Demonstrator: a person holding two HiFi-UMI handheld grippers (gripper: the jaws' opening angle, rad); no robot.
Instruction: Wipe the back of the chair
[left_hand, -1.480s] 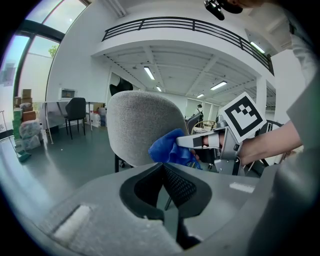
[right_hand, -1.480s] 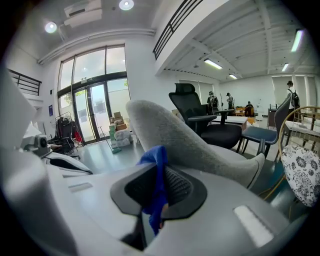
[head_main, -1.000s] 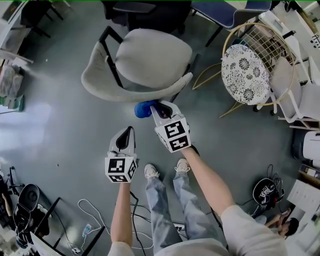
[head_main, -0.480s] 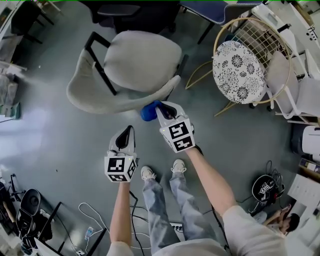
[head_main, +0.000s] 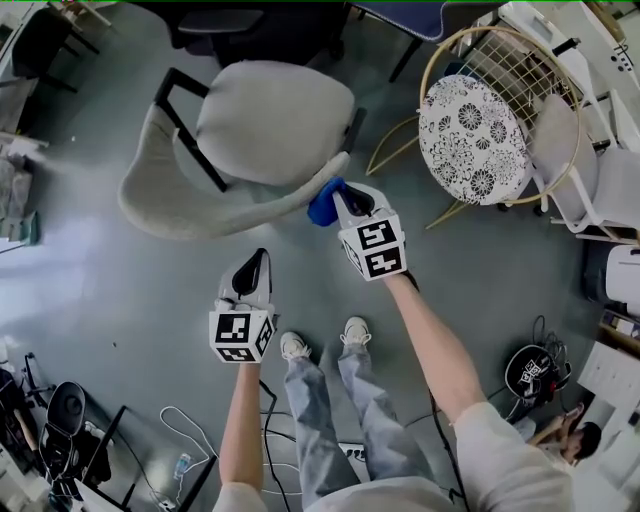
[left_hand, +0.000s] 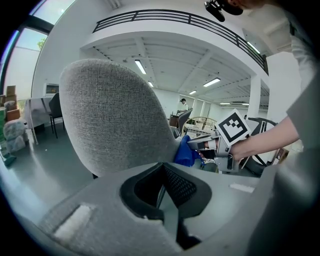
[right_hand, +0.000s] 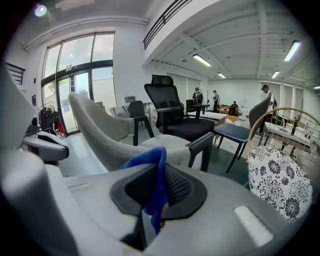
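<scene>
A grey upholstered chair (head_main: 270, 120) with a curved back (head_main: 190, 210) and black arms stands ahead of me. My right gripper (head_main: 340, 196) is shut on a blue cloth (head_main: 324, 203), which presses against the right end of the chair's back. In the right gripper view the blue cloth (right_hand: 152, 182) hangs pinched between the jaws, with the chair back (right_hand: 107, 137) just beyond. My left gripper (head_main: 250, 272) hovers below the chair back, shut with nothing in it. In the left gripper view the chair back (left_hand: 115, 125) fills the front, the blue cloth (left_hand: 186, 154) at its right edge.
A gold wire chair with a floral cushion (head_main: 478, 140) stands to the right. A black office chair (right_hand: 172, 112) and a dark-seated chair (right_hand: 240, 131) lie beyond the grey chair. Cables (head_main: 180, 415) and gear lie on the floor behind my feet (head_main: 325, 340).
My right gripper has carried the blue cloth rightward and upward along the chair's back edge. The left gripper has stayed where it was.
</scene>
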